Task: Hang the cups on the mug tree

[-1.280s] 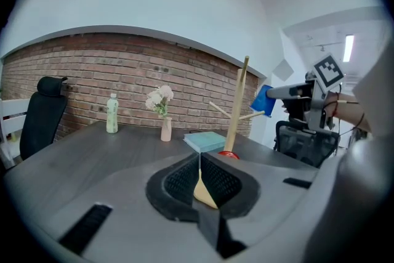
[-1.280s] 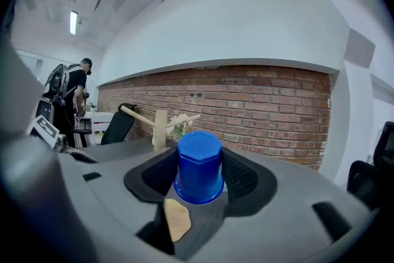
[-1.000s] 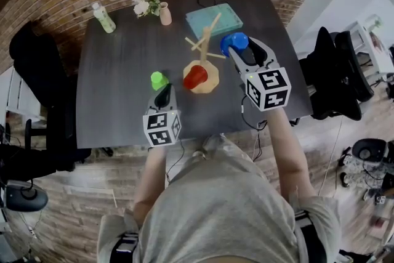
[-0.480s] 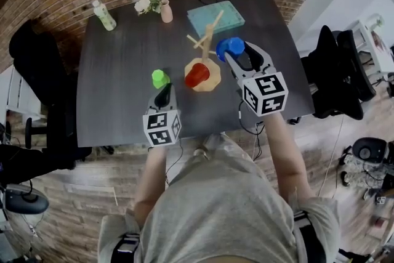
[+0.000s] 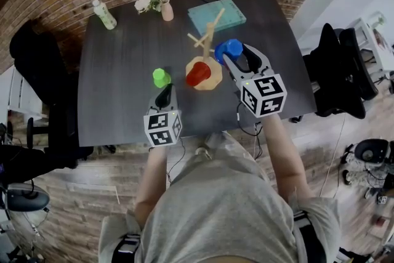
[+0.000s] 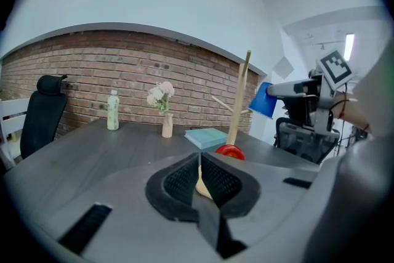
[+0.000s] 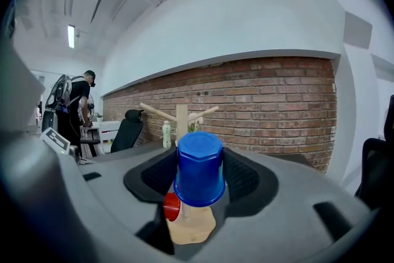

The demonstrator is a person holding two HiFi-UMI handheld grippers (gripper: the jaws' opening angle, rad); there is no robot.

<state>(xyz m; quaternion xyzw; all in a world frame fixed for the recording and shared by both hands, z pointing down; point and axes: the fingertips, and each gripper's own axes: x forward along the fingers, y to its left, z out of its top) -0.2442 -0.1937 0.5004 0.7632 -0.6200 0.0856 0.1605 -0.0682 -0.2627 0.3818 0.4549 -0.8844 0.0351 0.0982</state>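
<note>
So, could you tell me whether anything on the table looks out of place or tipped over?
Yes: the red cup lies tipped on its side on the mug tree's wooden base, not hanging from a peg. Nothing looks spilled or damaged.

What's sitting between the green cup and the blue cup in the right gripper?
The red cup, at the mug tree's base, sits between green cup and blue cup in the head view.
</note>
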